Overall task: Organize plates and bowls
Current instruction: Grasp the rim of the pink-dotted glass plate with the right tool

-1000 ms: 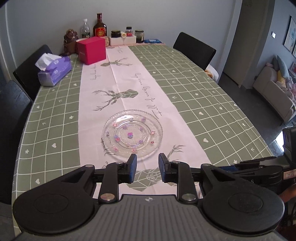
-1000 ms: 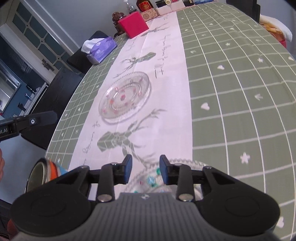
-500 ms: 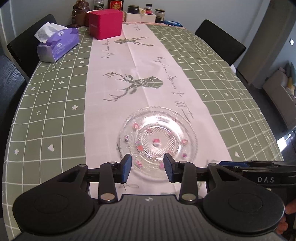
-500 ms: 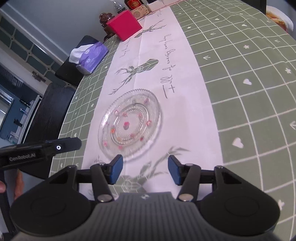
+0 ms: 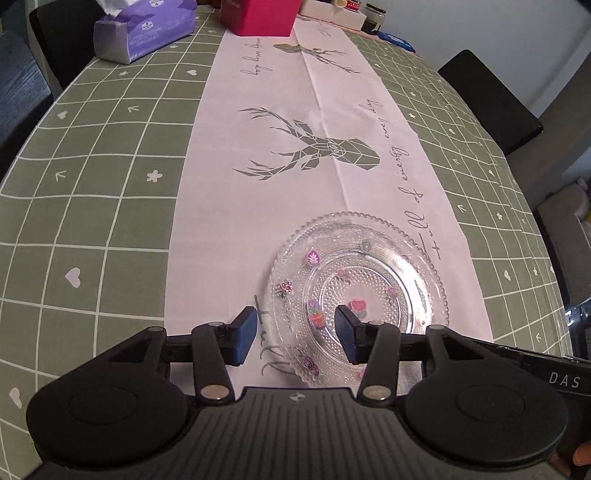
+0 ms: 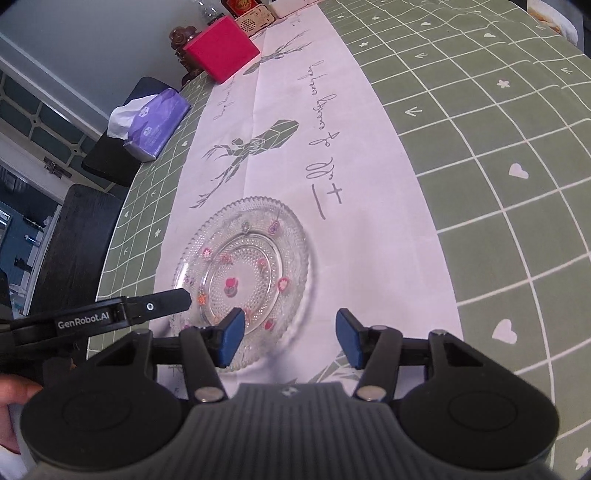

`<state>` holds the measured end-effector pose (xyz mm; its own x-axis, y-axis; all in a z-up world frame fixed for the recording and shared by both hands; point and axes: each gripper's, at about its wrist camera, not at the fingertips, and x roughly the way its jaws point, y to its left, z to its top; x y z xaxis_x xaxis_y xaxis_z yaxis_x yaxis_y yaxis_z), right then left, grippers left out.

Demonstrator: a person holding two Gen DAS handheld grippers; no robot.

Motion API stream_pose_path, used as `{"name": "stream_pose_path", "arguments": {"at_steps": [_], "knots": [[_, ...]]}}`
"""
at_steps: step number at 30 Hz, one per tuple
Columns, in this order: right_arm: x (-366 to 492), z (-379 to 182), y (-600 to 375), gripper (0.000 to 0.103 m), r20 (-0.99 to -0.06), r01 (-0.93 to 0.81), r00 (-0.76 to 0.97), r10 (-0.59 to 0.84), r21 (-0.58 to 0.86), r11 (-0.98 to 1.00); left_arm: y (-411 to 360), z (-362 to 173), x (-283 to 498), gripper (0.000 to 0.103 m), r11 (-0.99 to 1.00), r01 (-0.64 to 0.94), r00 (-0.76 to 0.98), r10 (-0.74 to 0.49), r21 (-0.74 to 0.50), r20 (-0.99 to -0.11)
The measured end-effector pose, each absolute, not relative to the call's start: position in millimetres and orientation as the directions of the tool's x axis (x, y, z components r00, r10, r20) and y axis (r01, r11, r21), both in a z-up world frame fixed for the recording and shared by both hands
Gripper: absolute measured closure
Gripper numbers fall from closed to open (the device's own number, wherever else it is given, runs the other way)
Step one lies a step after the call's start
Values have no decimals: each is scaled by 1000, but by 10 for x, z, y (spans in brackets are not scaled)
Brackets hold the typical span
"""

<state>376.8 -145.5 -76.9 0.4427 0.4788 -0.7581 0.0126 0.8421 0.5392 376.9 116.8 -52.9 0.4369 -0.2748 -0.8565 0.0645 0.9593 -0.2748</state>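
Note:
A clear glass plate (image 5: 373,291) with small coloured flowers lies flat on the white runner. My left gripper (image 5: 295,332) hangs low over the plate's near left rim. Its jaws are opening; the rim shows between the blue pads, which do not press on it. In the right wrist view the same plate (image 6: 251,258) sits ahead and left of my right gripper (image 6: 290,336), which is open. Its left pad is over the near rim and its right pad over bare runner. My left gripper's finger (image 6: 162,304) reaches in at the plate's left edge.
A pink box (image 5: 258,16) and a purple tissue pack (image 5: 144,33) stand at the table's far end, with jars behind them. Black chairs (image 5: 487,99) line both sides. The green checked cloth (image 6: 498,184) spreads to the right. A person's hand (image 6: 14,398) shows at the lower left.
Both grippers have moved forward and down to the glass plate, and both sets of jaws have widened. The second plate and the bowl near the right gripper have left view.

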Motion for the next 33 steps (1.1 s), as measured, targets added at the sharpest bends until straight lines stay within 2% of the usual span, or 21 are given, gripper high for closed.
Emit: {"name": "stream_pose_path", "arguments": {"at_steps": [2,6,7,9,11,12,15,18,33], "knots": [[3795,-773,-1439,49,-754,7,445,483,542,840,1217,-583,3794,48,949,41,438,-298,-313,-848],[3831,-803,-1428,60,-744,10,448,495,558,830,1248,-605,3804,50,939,36,458,-320,-342,-829],[3836,-815,-1432,67,-743,16,449,497,563,826,1244,-609,3805,53,939,41,456,-323,-343,-830],[3850,-845,-1434,76,-740,26,445,504,573,819,1229,-606,3792,67,942,45,456,-316,-334,-832],[3844,-860,-1440,81,-736,32,453,504,578,815,1209,-599,3774,69,949,51,456,-300,-312,-838],[3840,-862,-1447,83,-732,31,459,504,580,814,1193,-596,3765,73,954,56,458,-286,-293,-842],[3827,-887,-1484,95,-734,42,465,496,577,815,1169,-591,3739,75,961,55,462,-264,-270,-846],[3816,-875,-1497,95,-737,40,462,494,573,818,1130,-579,3718,81,969,65,459,-241,-239,-855],[3616,-657,-1662,94,-707,27,480,520,605,796,939,-222,3459,81,976,97,475,-218,-196,-852]]}}
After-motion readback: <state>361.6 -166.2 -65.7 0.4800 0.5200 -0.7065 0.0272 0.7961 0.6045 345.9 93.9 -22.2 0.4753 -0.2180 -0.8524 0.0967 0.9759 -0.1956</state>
